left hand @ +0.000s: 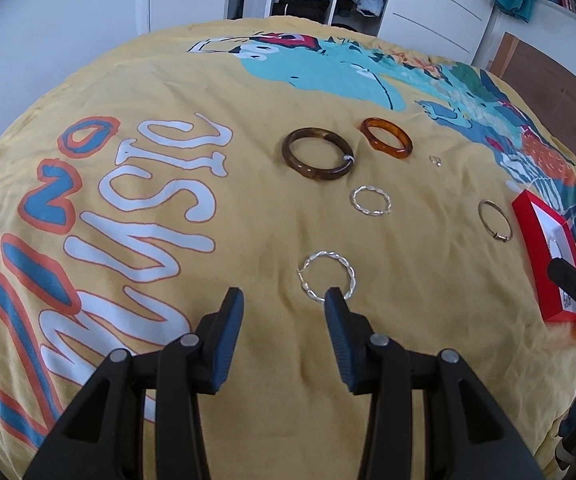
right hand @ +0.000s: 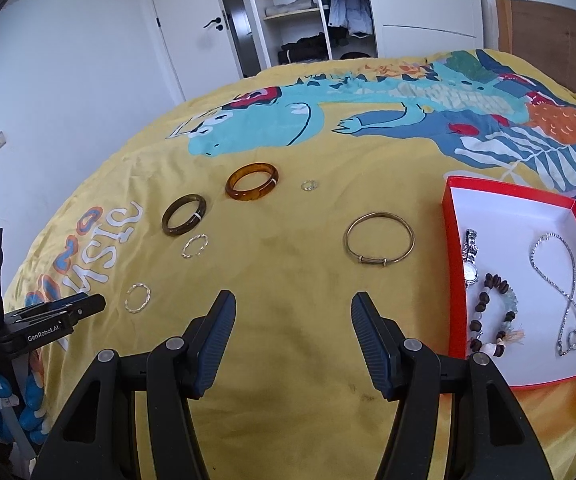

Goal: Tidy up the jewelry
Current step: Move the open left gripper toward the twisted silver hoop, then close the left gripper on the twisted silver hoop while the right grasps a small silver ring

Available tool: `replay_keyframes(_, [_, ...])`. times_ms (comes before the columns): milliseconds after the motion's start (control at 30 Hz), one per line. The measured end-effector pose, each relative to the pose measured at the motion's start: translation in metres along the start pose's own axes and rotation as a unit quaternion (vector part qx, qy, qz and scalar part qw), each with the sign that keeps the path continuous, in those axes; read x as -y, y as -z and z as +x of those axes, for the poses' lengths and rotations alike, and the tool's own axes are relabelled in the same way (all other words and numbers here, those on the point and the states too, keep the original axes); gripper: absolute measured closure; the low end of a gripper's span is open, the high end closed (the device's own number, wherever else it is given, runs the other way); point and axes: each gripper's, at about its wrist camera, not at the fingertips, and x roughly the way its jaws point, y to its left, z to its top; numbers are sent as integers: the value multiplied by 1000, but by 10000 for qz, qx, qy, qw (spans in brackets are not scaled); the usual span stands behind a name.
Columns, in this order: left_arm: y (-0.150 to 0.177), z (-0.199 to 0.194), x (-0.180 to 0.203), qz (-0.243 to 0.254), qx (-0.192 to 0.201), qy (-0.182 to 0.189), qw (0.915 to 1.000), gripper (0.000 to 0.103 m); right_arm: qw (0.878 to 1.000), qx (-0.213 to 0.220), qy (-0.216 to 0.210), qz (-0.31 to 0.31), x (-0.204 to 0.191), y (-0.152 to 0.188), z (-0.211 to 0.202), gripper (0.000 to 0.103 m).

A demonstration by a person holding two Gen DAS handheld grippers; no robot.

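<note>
Twisted silver bangle (left hand: 326, 277) lies flat on the yellow bedspread (left hand: 247, 208), touching the left gripper's (left hand: 283, 298) right fingertip. Both the left and right gripper (right hand: 292, 304) are wide open, empty. Recommend straddling the rim, closing gently, then carrying to the red box (right hand: 456, 240).

Both views sit low over the yellow bedspread (left hand: 271, 216), looking across it toward the wardrobe (right hand: 308, 8) past its far edge. The left wrist view hovers close by the printed lettering; the right wrist view stands rightward, beside the red box (right hand: 454, 264). Both share the bangles at mid-bed.
</note>
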Motion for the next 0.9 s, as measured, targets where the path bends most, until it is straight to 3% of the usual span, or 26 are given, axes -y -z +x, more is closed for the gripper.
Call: replay_keyframes(900, [1,25,6,214,-115,143,9996,63,9998,-125,-161,-62,-11,4,26,44])
